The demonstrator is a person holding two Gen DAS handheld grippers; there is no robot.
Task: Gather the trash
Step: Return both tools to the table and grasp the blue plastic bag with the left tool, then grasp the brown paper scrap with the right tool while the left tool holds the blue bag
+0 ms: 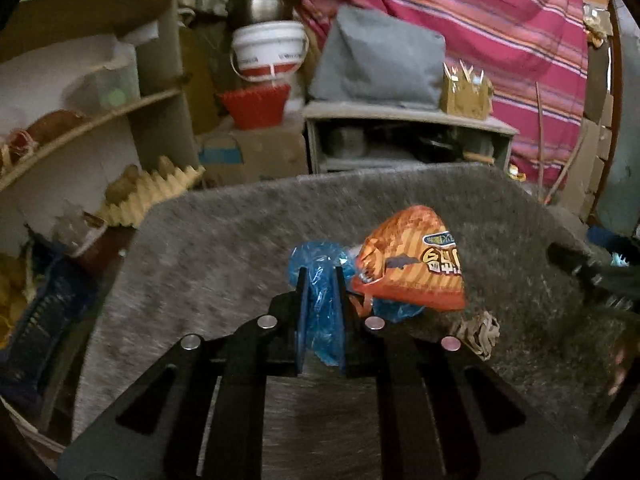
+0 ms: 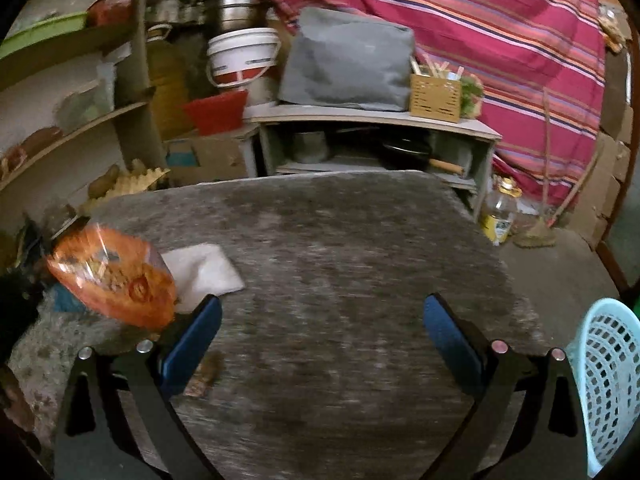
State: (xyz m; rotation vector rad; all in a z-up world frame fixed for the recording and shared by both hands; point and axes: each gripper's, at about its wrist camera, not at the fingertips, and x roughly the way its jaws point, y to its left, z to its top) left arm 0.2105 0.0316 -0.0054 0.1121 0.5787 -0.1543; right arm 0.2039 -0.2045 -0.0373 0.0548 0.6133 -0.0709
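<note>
My left gripper [image 1: 320, 276] is shut on a crumpled blue plastic bag [image 1: 324, 320], which fills the narrow gap between the pads. An orange snack packet [image 1: 412, 264] rests against the bag just right of the right finger; whether it is caught in the plastic I cannot tell. In the right wrist view the same orange packet [image 2: 116, 276] shows blurred at the far left, above the grey felt table top [image 2: 340, 240]. My right gripper [image 2: 323, 304] stands wide open over bare felt with nothing between its fingers. A small brown crumpled wrapper [image 1: 480, 332] lies on the felt, near the right gripper's left finger [image 2: 196, 336].
A white tissue [image 2: 200, 272] lies on the felt beside the orange packet. A light blue mesh basket [image 2: 608, 380] stands off the table's right edge. Behind the table are shelves, a low cabinet [image 2: 372, 140] with a grey bag, a bottle [image 2: 498, 216] and a broom on the floor.
</note>
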